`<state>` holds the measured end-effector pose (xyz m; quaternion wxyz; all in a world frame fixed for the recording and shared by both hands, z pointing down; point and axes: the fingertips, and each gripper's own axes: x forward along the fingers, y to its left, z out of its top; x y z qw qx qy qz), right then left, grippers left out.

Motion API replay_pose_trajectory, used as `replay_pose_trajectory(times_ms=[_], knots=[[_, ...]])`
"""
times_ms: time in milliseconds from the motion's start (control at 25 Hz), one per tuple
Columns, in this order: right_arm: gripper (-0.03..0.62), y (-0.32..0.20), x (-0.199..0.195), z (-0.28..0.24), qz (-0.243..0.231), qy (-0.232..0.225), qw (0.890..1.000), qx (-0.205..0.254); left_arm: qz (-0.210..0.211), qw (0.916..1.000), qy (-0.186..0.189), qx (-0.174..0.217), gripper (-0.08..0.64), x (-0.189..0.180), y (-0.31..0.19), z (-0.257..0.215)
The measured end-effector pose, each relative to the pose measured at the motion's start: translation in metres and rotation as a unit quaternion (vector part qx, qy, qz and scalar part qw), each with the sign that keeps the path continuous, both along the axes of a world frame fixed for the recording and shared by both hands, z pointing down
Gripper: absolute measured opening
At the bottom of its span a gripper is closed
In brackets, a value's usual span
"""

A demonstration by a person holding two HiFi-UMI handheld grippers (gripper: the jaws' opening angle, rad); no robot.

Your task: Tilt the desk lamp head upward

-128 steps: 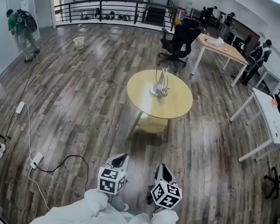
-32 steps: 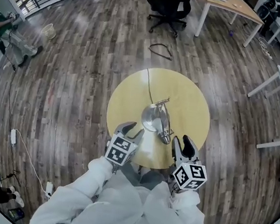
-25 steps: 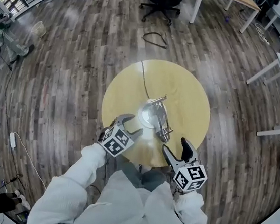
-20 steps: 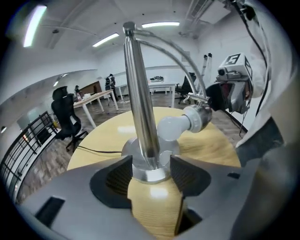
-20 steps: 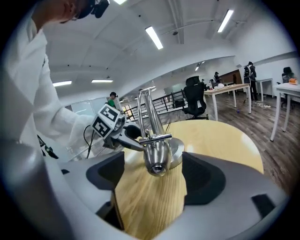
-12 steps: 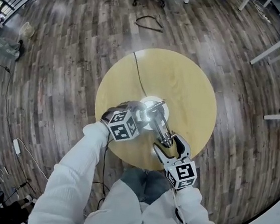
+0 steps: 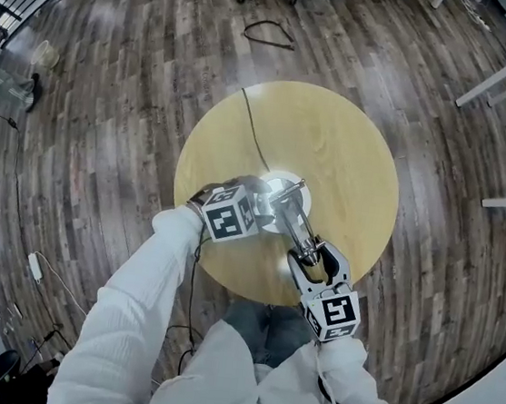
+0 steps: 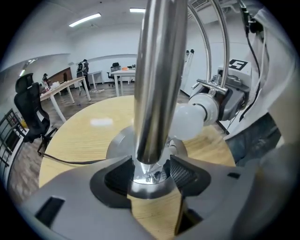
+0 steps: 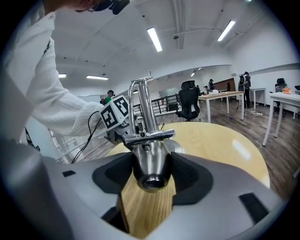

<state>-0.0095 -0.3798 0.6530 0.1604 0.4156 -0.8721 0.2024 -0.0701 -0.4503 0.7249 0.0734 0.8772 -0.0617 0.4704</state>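
Both grippers have moved in on the single desk lamp, which stands at the middle of the round table, well clear of its rim. Its post is clamped near the base by the left gripper. Jaws of the right gripper are closing against the lamp head, toward the near edge. One cable trails off the far side.

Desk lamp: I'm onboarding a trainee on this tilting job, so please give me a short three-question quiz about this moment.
1. True or false: the desk lamp stands on the floor.
2. The left gripper is around the lamp's: A pole, B cable, C bulb?
3. Fill in: the right gripper has the lamp ___ between its pads.

Key: 1 false, it stands on the round table. 2 A. 3 head; those jaws are closing on it.
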Motion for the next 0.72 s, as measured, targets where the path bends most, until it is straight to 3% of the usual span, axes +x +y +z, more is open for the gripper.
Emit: replay_pose_trajectory(times_ms=[720], knots=[[0.264, 0.038, 0.025, -0.049, 0.004, 0.033, 0.999, -0.015, 0.01, 0.9995, -0.028, -0.004, 0.247, 0.001, 0.006, -0.001]])
